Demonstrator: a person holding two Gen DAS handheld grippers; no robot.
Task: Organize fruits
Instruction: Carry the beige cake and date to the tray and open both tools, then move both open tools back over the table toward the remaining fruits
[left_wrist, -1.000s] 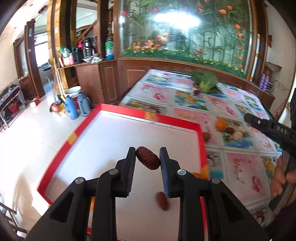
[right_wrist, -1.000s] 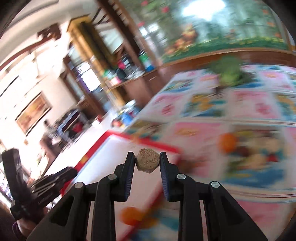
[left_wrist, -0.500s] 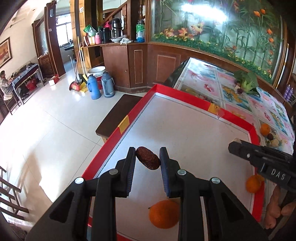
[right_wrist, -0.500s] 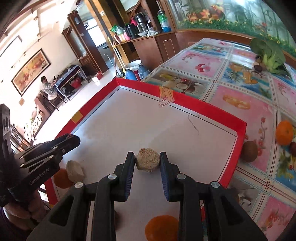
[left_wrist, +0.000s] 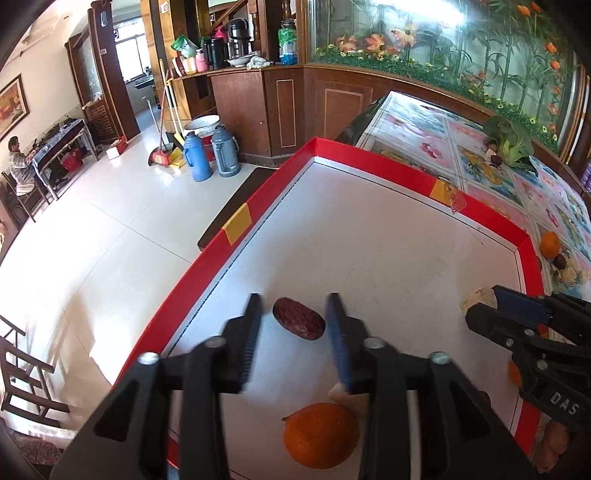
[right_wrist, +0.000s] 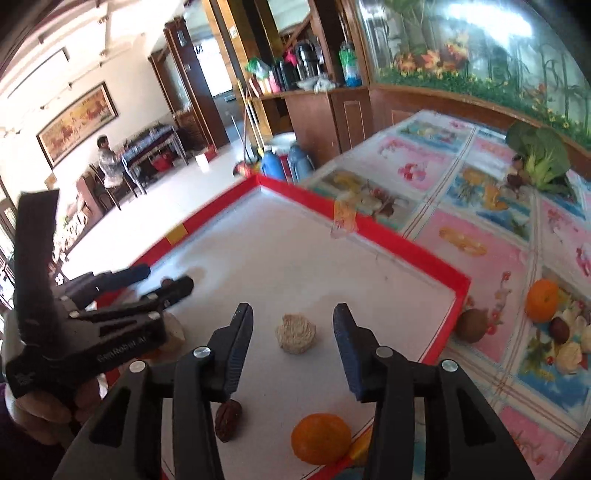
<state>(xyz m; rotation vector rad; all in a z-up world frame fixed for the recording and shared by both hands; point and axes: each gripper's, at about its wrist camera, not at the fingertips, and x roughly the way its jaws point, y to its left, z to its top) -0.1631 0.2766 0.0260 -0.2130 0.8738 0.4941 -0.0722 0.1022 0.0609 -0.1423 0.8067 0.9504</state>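
Observation:
A white tray with a red rim (left_wrist: 388, 166) (right_wrist: 436, 266) lies on the table. My left gripper (left_wrist: 293, 325) is open; a dark red date (left_wrist: 299, 323) lies on the tray between its fingers, touching neither. My right gripper (right_wrist: 293, 332) is open; a pale rough round fruit (right_wrist: 295, 334) sits on the tray between its fingers. An orange (left_wrist: 321, 435) and a pale piece (left_wrist: 351, 400) lie below the left gripper. Another orange (right_wrist: 320, 437) and a date (right_wrist: 228, 421) lie near the right gripper.
Outside the tray on the patterned tablecloth lie an orange (right_wrist: 542, 300), a brown round fruit (right_wrist: 471, 325), several small fruits (right_wrist: 569, 339) and a leafy green vegetable (right_wrist: 539, 155). The tray's left rim hangs over the floor (left_wrist: 92, 240).
Both grippers have opened. The date and the pale fruit, held before, now rest on the tray between the fingers. Both grippers came lower over the tray.

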